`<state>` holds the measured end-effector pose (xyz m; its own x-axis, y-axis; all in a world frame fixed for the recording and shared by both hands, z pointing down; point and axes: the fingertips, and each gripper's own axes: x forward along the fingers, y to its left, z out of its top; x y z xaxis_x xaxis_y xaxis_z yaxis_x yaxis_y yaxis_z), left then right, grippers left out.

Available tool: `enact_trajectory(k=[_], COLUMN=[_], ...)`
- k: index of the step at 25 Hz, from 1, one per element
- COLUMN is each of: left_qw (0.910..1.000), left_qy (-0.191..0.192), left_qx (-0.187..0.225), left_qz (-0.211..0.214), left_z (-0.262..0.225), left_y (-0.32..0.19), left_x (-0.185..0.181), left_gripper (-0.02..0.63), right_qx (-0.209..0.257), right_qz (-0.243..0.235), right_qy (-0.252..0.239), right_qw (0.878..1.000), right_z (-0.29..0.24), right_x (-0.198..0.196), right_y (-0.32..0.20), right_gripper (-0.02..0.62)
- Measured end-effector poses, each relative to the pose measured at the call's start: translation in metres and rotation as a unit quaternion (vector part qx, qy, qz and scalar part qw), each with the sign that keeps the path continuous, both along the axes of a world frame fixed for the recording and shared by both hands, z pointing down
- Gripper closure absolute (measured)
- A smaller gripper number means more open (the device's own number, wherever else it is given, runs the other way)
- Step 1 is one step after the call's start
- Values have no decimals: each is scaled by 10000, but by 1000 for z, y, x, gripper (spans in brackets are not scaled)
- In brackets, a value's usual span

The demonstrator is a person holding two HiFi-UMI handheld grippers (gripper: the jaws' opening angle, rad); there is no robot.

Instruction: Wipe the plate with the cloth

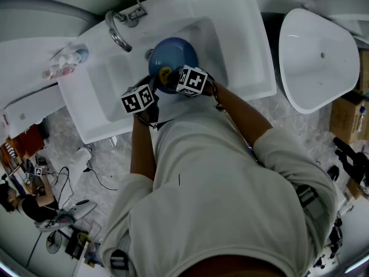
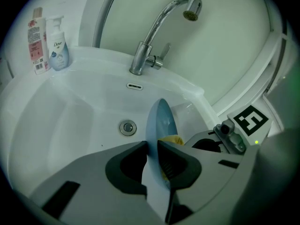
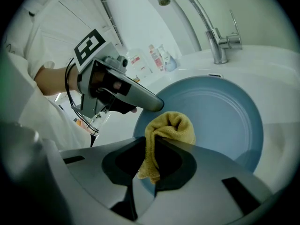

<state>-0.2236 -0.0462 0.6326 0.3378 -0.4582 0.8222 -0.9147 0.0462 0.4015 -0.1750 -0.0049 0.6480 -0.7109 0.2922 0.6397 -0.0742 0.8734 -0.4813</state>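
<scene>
A blue plate (image 1: 172, 55) is held on edge over the white sink (image 1: 242, 45). My left gripper (image 2: 151, 146) is shut on the plate's (image 2: 159, 125) rim, so the left gripper view catches the plate edge-on. My right gripper (image 3: 149, 144) is shut on a yellow cloth (image 3: 169, 131), which presses against the plate's (image 3: 215, 116) inner face near its lower left. A bit of the cloth (image 2: 171, 139) shows behind the plate in the left gripper view. In the head view the cloth (image 1: 165, 73) peeks out between the two marker cubes.
A chrome tap (image 2: 157, 36) rises behind the basin, with the drain (image 2: 127, 127) below it. Two bottles (image 2: 49, 43) stand on the sink's left ledge. A white bathtub (image 1: 317, 56) is to the right. Cables and gear (image 1: 57, 212) lie on the floor at left.
</scene>
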Motion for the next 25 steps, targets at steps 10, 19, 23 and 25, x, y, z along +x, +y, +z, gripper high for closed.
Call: enact_trajectory(k=[10,19,23,25], left_qw=[10000,9999,9999,9998], left_qy=[-51,-94,-121,-141], left_qx=[6,10,9,10], left_qz=[53,69,88,115], left_z=[-2,-1,-1,-1], left_y=[-2,-3,-3,-3], left_x=[0,-1,-1,-1], left_gripper=[523,526,526,528], right_qx=[-63,-161,-534,-795], right_qz=[-224,-84,204,494], right_qy=[478,1353,1703,1804], right_qw=[9986,9906,9837,9791], right_z=[21,42,50,54], right_x=[18,42,53,57], right_y=[9,1,-2,-5], right_gripper=[538,538,538,538])
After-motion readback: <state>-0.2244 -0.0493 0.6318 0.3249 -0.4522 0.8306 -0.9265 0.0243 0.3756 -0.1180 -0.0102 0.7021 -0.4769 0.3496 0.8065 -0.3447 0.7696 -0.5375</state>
